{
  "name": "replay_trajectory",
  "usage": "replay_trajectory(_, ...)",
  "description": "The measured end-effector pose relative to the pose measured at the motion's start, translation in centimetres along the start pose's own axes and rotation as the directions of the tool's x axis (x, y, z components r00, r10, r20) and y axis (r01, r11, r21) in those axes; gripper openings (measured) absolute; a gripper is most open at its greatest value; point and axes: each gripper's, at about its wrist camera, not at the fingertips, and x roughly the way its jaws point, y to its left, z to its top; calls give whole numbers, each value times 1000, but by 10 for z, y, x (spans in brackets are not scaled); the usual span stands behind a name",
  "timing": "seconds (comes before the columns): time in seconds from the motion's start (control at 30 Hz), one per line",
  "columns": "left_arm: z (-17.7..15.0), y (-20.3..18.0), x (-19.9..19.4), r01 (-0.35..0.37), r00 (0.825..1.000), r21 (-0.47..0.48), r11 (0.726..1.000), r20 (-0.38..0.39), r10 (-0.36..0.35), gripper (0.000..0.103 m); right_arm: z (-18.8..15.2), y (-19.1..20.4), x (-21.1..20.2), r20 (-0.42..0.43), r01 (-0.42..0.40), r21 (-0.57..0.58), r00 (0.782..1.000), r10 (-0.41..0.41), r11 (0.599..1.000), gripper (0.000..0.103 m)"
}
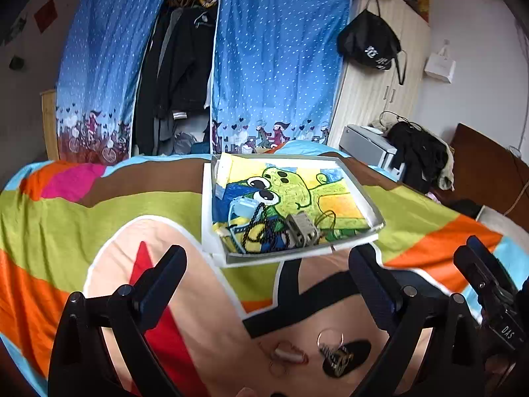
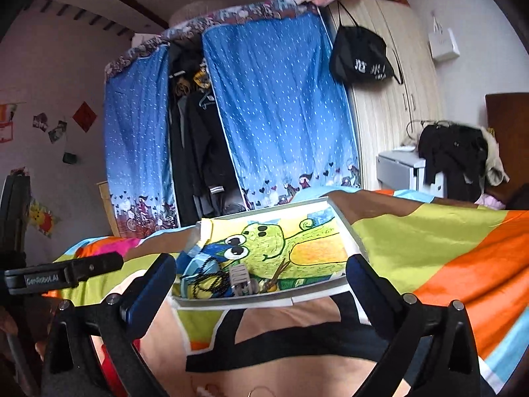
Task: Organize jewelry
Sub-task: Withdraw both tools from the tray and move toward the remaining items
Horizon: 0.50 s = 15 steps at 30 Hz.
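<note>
While both claws hang wide open and empty short of the white tray [image 1: 208, 218], the loose rings [image 1: 330, 337] lie on the bedspread [image 1: 66, 218] on the near side of that tray, under the left gripper [image 1: 264, 284], nearer than the right gripper [image 2: 261, 284].

**Layout: tray on bed, loose items in front**

A tray [image 1: 208, 218] sits on the bed [image 1: 99, 205]. Inside it, at the near end, a bead necklace [image 1: 261, 231] lies left of a clip [image 1: 302, 230]. A ring [image 1: 330, 337] and keys [image 1: 337, 360] lie on the bed before the tray. Curtains [image 1: 277, 66] hang behind the bed, with a cabinet [image 1: 373, 99] to their right.
</note>
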Motion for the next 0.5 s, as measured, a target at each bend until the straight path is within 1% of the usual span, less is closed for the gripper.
replay_trajectory(0.13,-21,3,-27,15,999,4,1000,28,-16,96,-11,13,-27,1,1,-26,1000,-1,1000,103)
replay_trajectory(0.37,-56,12,-63,46,999,7,999,27,-46,96,-36,34,-68,-11,17,-61,1000,-18,998,103)
replay_trajectory(0.5,-72,13,-78,58,998,28,998,26,-59,101,-48,41,-86,-21,28,-60,999,-29,998,103)
